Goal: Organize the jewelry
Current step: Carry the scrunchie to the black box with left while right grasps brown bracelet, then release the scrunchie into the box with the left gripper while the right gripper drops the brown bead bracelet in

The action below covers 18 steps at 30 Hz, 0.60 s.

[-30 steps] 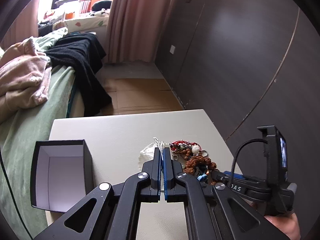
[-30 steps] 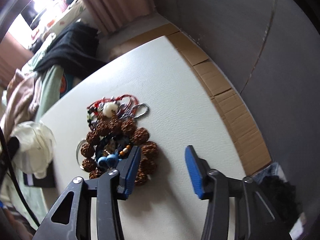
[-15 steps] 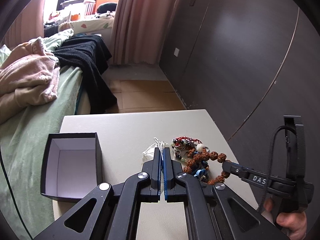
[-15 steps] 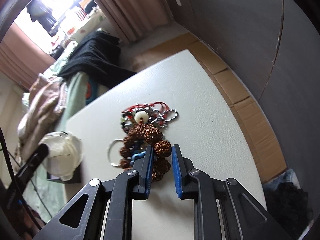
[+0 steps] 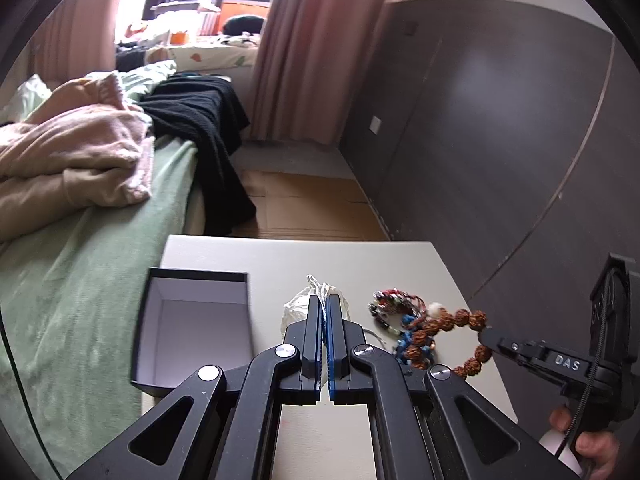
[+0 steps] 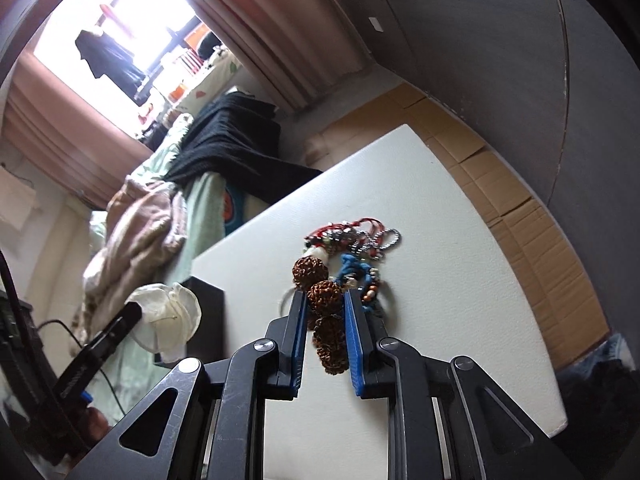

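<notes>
Bead bracelet (image 6: 327, 312) pinched in your right gripper (image 6: 325, 334); left gripper (image 5: 324, 336) clenched on white pouch (image 6: 170, 316). Next, drop beads inside pouch.

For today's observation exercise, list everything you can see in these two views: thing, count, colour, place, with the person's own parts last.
Seed-bead bracelet: one, brown, gripped and lifted off the pile.
Jewelry pile: one tangle, red, blue, silver, on the table's right.
Pouch: one, white, pinched above the table.
Box: one, black outside, white inside, open, table's left.
Table: one, off-white.
Bed: one, green cover, pink and black clothes on it.
Curtain: pink, by the window.
Left gripper: shut on pouch.
Right gripper: shut on bracelet.
</notes>
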{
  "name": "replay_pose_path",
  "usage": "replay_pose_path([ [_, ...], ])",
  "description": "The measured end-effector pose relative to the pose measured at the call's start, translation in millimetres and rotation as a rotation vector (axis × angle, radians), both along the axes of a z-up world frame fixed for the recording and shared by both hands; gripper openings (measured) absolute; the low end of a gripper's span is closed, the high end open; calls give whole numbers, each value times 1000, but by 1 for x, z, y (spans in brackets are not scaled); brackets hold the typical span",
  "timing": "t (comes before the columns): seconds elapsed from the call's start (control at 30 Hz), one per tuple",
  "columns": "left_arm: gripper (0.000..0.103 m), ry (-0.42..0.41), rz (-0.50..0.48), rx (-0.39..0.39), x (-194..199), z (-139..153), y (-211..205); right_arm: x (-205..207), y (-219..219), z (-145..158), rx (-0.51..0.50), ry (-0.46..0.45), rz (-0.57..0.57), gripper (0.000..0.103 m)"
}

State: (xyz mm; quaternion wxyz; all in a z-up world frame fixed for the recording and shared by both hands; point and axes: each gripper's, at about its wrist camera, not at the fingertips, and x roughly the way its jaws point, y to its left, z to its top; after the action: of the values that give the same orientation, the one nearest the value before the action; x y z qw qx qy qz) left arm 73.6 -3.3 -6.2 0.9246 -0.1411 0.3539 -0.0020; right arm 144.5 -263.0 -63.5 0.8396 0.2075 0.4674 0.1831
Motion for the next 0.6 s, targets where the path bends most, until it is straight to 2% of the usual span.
replay_pose_path([
  [0.3, 1, -14, 97, -55, -4, 3, 44, -1, 13, 2, 124, -26, 58, 20],
  [0.37, 2, 5, 132, -70, -2, 2, 54, -1, 18, 3, 141, -37, 71, 20],
  [0.47, 10, 45, 146, -121, 3, -4, 67, -1, 30, 5, 162, -56, 91, 20],
  [0.5, 21, 58, 156, -135, 3, -6, 71, -2, 35, 5, 167, -62, 99, 20],
  [0.53, 39, 64, 168, -141, 3, -7, 74, -2, 41, 6, 176, -68, 110, 20],
  [0.57, 50, 64, 183, -146, 1, -7, 77, -2, 44, 7, 182, -72, 116, 20],
  [0.6, 66, 52, 199, -150, -1, -5, 81, -3, 49, 8, 189, -78, 128, 20],
])
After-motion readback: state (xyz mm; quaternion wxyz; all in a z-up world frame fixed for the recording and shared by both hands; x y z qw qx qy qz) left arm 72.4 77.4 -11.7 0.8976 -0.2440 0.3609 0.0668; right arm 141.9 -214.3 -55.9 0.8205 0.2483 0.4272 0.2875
